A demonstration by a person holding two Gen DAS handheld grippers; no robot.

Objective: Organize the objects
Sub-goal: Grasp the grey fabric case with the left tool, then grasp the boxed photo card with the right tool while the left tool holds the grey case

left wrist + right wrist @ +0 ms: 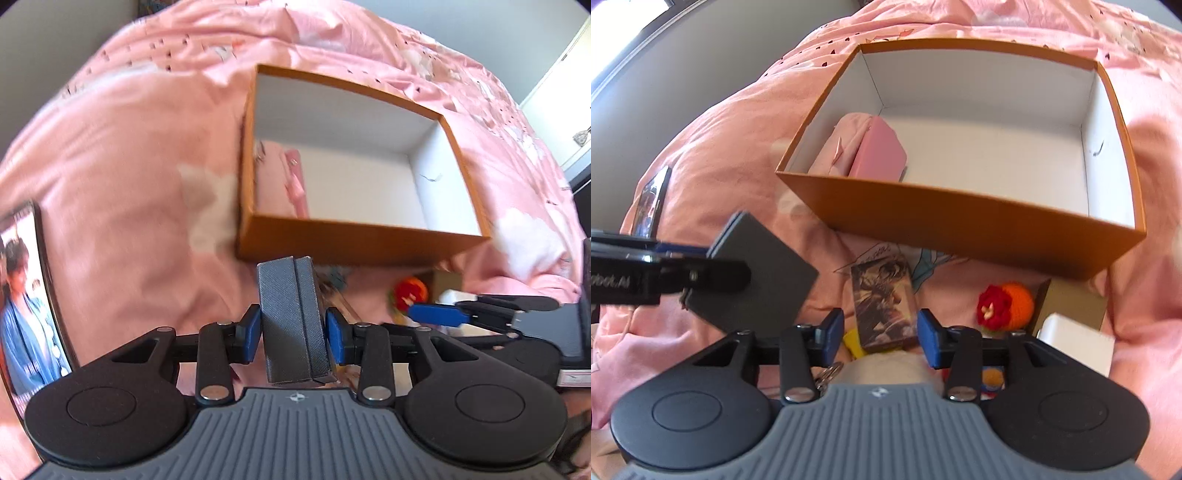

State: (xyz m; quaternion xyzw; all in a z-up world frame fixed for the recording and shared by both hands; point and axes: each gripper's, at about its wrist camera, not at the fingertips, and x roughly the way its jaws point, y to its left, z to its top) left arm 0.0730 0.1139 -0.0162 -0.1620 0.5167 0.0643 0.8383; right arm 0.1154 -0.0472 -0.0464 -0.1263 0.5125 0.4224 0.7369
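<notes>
Pink bedding [129, 166] with a scattered small print covers everything beneath us.

From the left wrist, we see our left gripper [294, 334] pinching a grey case [291, 317] that stands on end between the blue pads, one pad pressed against each of its broad sides. Straight ahead of the jaws, just past the case's top edge, sits an orange box [354, 240] with a white inside, open at the top. Something pink [293, 181] lies in the box's left part; it is blurred, so we cannot say more. Far to the left of the jaws a photo card [27, 295] rests on the bedding. To their right our right gripper [436, 315] reaches in sideways, with a red and orange knitted toy [410, 293] beyond it.

From the right wrist, our right gripper [881, 334] has its jaws spread on either side of a small picture card [884, 306], and we see a gap at each pad. Ahead of the jaws lies the orange box [960, 225], holding a pink pouch [877, 155] at its left end. Left of the jaws, our left gripper [683, 275] holds the grey case [761, 269] tilted. Right of the jaws sit the knitted toy [1004, 302] and a white block [1075, 343].
</notes>
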